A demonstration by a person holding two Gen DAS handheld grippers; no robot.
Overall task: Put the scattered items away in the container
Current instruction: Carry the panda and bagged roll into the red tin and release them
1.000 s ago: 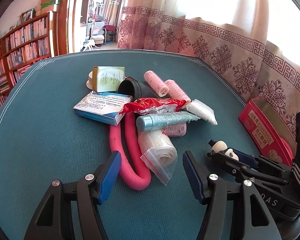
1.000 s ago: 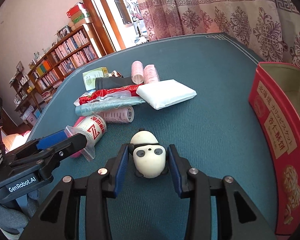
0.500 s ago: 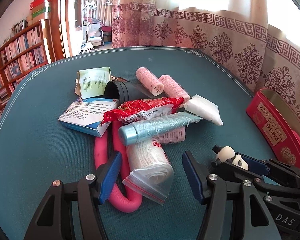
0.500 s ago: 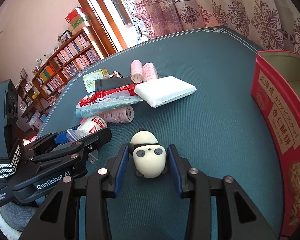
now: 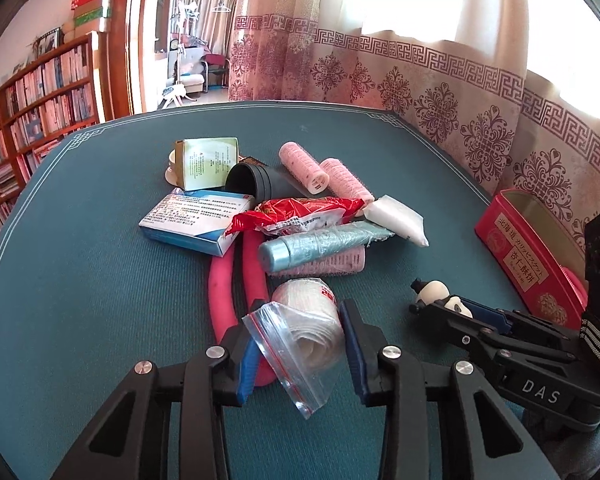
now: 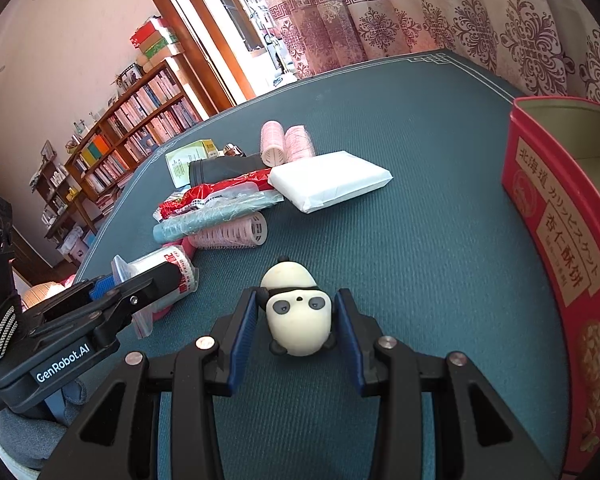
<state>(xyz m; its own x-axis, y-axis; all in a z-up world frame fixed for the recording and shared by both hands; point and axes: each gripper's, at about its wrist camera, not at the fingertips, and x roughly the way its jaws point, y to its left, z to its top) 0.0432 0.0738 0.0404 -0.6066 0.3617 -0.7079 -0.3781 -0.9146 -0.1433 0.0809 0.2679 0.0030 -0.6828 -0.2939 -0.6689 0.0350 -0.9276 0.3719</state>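
Left hand-held gripper [image 5: 300, 344] sits low on the counter [image 5: 100, 280], its blue pads either side of the bagged gauze roll [image 5: 308, 320]. The right pad looks pressed to the roll and the left one is at the bag's edge, so it reads as closing; whether it is fully clamped, I cannot tell. To do this well, bite the firm roll itself, not the loose bag flap [image 5: 292, 368] trailing towards the camera, or the bag will slide out on the lift. Watch the pink foam tube [image 5: 220, 292] too: it lies just left of the roll, under the left finger, and could get pinched along with it.

Over to the right hand-held gripper [image 6: 296, 320]. It has the panda [image 6: 296, 320] between its pads, both pads touching the toy's sides, so it is clenched on the panda, which seems at or just off the counter. Rounded and smooth, that one could squirt forward; keep the squeeze steady and the wrist level.

The tin [image 6: 560, 240] stands open to the right of the panda, near. Lift clear of its red wall before moving across, then let go inside.

Beyond the roll, on the far side from the tin's near corner, the rest of the pile waits: blue tube [image 5: 320, 244], red packet [image 5: 300, 212], curlers [image 5: 304, 168], white pack [image 6: 328, 186], boxes [image 5: 192, 224].
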